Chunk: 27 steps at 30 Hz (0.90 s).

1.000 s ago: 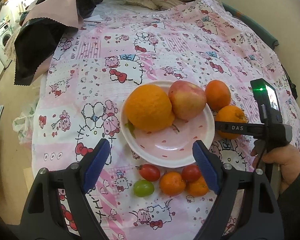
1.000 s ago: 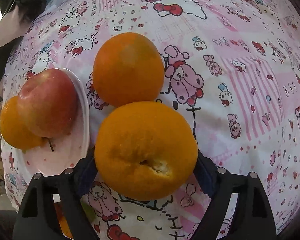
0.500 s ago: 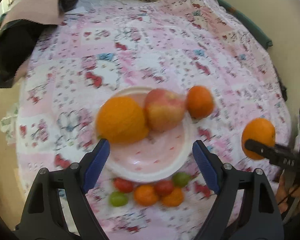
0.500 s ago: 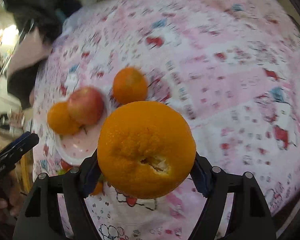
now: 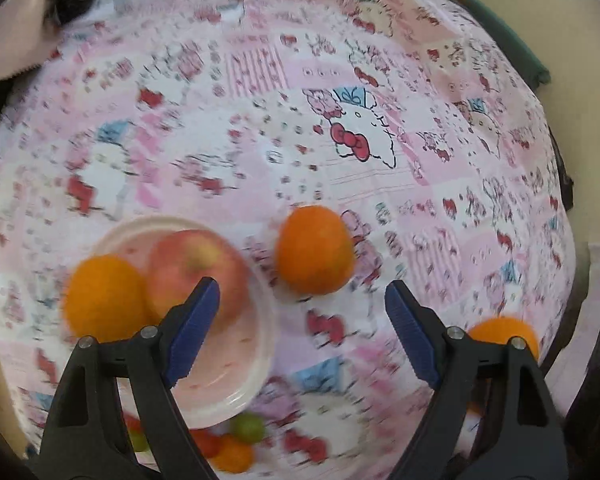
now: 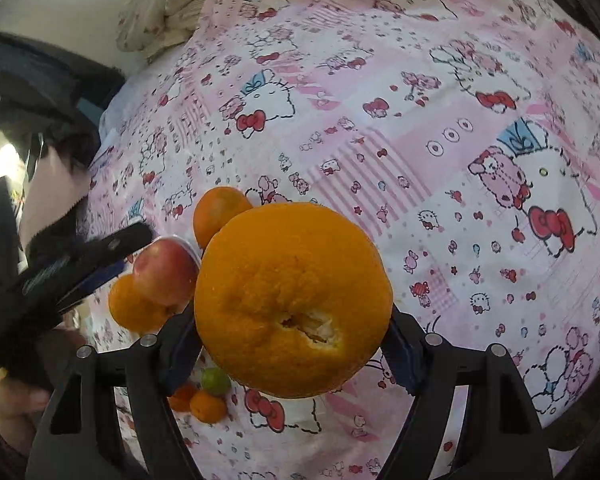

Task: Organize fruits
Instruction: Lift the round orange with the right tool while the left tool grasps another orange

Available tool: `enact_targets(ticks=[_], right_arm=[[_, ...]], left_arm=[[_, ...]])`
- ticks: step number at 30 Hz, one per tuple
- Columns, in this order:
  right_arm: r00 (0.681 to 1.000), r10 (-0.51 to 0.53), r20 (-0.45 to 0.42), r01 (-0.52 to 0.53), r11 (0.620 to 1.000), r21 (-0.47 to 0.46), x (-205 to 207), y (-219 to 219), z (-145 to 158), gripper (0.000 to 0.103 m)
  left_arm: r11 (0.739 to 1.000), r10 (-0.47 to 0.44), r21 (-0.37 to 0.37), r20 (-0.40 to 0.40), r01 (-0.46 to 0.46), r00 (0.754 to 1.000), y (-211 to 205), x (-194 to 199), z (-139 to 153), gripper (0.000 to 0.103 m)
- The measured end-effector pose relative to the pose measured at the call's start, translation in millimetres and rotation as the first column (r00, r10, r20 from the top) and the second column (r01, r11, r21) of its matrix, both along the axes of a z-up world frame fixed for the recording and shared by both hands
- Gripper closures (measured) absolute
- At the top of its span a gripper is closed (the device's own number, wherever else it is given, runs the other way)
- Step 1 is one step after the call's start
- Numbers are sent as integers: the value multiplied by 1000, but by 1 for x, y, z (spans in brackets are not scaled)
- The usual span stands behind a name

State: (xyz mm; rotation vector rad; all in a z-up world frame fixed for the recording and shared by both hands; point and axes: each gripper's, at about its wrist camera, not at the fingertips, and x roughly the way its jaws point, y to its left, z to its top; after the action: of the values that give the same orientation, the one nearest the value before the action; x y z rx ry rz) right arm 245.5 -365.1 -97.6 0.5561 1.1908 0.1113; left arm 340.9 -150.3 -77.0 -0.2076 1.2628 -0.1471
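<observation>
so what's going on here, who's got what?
Fruit sorting on a bed with a pink cartoon sheet. The right gripper is shut on an orange, held above the sheet. The left gripper is open and empty, hanging over the gap between the plate and a loose orange on the sheet. The plate holds an apple and another orange. Small tomatoes lie near the plate's edge.

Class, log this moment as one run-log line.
left gripper: open, empty | right gripper: shut on orange, off cloth | plate: apple
</observation>
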Motion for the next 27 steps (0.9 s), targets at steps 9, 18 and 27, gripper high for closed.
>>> enact_targets(ticks=[9, 18, 27], right_arm=[[999, -30, -30, 31, 998, 48, 12, -9, -11, 23], [998, -51, -39, 55, 993, 107, 17, -13, -10, 23], [998, -58, -26, 61, 991, 118, 19, -13, -7, 23]], left_arm=[[993, 19, 117, -141, -3, 990, -40, 39, -62, 21], [981, 0, 189, -172, 33, 985, -55, 56, -91, 27], [974, -72, 203, -136, 99, 988, -67, 50, -78, 38]])
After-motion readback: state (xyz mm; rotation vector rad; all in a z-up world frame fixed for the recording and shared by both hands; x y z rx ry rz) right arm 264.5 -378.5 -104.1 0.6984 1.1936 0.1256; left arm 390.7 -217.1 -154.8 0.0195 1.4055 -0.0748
